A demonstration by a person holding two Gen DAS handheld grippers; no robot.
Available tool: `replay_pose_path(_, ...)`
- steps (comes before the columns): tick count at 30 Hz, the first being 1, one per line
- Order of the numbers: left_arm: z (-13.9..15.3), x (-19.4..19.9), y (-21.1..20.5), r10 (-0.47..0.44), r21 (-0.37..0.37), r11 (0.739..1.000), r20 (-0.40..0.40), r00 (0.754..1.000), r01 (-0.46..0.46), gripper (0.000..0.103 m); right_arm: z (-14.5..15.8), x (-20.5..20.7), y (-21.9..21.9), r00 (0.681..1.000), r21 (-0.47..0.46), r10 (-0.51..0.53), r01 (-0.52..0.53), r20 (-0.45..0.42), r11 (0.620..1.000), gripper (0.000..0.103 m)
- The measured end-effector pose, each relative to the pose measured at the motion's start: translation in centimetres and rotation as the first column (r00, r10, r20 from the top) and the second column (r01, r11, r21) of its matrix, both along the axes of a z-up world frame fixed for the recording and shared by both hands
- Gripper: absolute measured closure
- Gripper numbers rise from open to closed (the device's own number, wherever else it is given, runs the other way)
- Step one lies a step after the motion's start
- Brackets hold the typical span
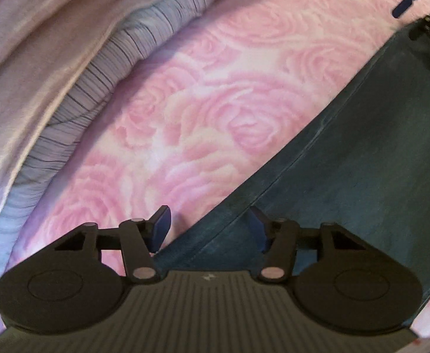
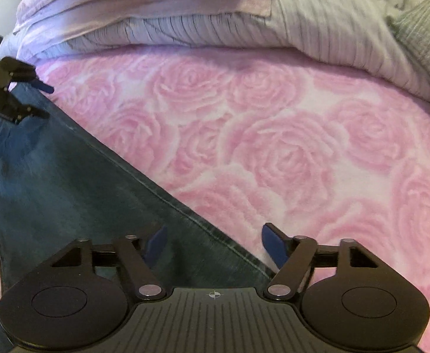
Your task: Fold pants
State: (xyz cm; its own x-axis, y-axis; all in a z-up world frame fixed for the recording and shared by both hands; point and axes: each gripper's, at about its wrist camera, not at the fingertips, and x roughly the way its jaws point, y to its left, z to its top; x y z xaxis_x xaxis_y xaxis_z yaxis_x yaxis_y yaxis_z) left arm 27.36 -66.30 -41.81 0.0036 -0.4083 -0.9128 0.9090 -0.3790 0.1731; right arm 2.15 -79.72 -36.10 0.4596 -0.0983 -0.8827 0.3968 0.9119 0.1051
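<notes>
On pink rose blanket [image 2: 273, 147]: jeans [image 2: 67, 191] flat | right view alone shows grey pillow [image 2: 426, 38] | left gripper [image 1: 209, 229], right gripper [image 2: 215, 244]: jaws wide apart, straddling jeans' edge, gripping nothing

Dark blue denim pants [image 2: 67, 182] lie flat across pink rose blanket [image 2: 273, 147].
</notes>
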Motion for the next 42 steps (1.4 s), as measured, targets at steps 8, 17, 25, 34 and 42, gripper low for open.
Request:
replay_pose_path(8, -1.0, 0.7, -0.1, -0.138, 0.080, 0.987, -0.052, 0.989, 0.142, 0.065, -2.5, 0.9, -0.7, 0.995, 0.057, 0.056, -0.052, -0.083, 0.997, 0.073)
replay_pose_path(17, 2.4, -2.9, 6.6, -0.068, -0.145, 0.986, 0.092, 0.993, 0.081, 0.101, 2.1, -1.1, 7.0, 0.998, -0.216, 0.018, -0.031, -0.062, 0.976, 0.102)
replay_pose_path(25, 10.3, -9.3, 26.6, 0.153, -0.296, 0.945, 0.025, 0.988, -0.139, 0.102, 10.2, -8.7, 26.0, 0.999, -0.487, 0.009, -0.029, -0.043, 0.873, 0.103)
replay_pose_path(34, 4.9, -15.3, 42.8, 0.320, 0.037, 0.947, -0.038, 0.947, -0.319, 0.096, 4.7, -15.6, 42.4, 0.957, -0.241, -0.172, 0.114, -0.234, 0.964, 0.097)
replay_pose_path(42, 8.2, -12.8, 45.4, 0.456, 0.050, 0.889, -0.189, 0.870, -0.455, 0.083, 5.3, -22.3, 39.9, 0.710, -0.009, -0.698, 0.700, -0.092, 0.714, 0.061)
